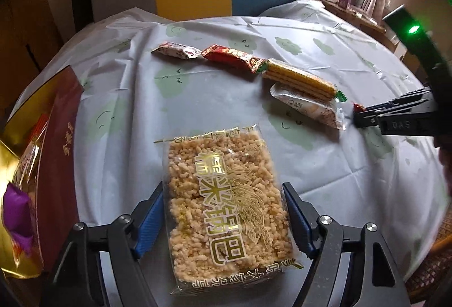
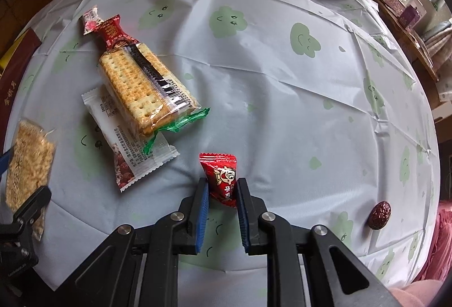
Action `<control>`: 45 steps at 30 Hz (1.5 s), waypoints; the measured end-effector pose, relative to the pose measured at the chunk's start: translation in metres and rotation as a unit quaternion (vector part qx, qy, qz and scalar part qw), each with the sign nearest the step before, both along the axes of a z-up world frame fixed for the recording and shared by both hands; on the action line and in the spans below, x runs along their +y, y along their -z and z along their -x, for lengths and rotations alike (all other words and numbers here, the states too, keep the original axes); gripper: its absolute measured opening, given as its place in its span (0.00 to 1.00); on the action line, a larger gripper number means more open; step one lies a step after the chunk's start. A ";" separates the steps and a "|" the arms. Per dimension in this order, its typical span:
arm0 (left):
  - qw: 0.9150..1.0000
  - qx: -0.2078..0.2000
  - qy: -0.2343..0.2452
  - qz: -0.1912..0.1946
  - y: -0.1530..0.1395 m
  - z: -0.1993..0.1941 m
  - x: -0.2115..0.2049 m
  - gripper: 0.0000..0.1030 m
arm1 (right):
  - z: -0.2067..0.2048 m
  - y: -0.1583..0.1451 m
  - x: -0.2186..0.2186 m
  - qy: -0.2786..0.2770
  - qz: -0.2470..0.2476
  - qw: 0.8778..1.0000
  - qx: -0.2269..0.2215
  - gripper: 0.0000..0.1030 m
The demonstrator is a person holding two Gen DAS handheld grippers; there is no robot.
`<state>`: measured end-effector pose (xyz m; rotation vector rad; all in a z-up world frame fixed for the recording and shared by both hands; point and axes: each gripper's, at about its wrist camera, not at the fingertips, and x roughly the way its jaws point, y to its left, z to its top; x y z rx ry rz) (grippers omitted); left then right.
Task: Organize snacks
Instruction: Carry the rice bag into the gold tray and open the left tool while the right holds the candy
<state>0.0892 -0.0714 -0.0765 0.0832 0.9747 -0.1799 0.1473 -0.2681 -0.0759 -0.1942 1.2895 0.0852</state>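
A clear pack of puffed-rice cake point(image 1: 226, 202) with gold lettering lies on the pale tablecloth point(image 1: 339, 165). My left gripper point(image 1: 223, 188) straddles it, and both blue pads press its long sides. In the right wrist view the same pack point(image 2: 28, 160) sits at the far left. My right gripper point(image 2: 222, 182) is shut on a small red candy packet point(image 2: 221, 177) and holds it upright just above the cloth. That gripper point(image 1: 358, 115) also shows at the right edge of the left wrist view. A cracker pack point(image 2: 141, 81) lies over a white wrapped snack point(image 2: 127, 143).
A long red packet point(image 1: 231, 57) and a small white-and-red one point(image 1: 175, 50) lie in a row behind the crackers. A red-and-gold gift box point(image 1: 53, 165) holding wrapped sweets stands at the left. A loose red date point(image 2: 380, 215) rests near the table's right edge.
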 end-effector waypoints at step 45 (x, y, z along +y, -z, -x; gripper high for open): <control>0.976 0.003 -0.217 0.028 -0.045 -0.090 0.261 0.76 | 0.022 -0.002 0.025 -0.044 0.062 0.997 -0.029 0.18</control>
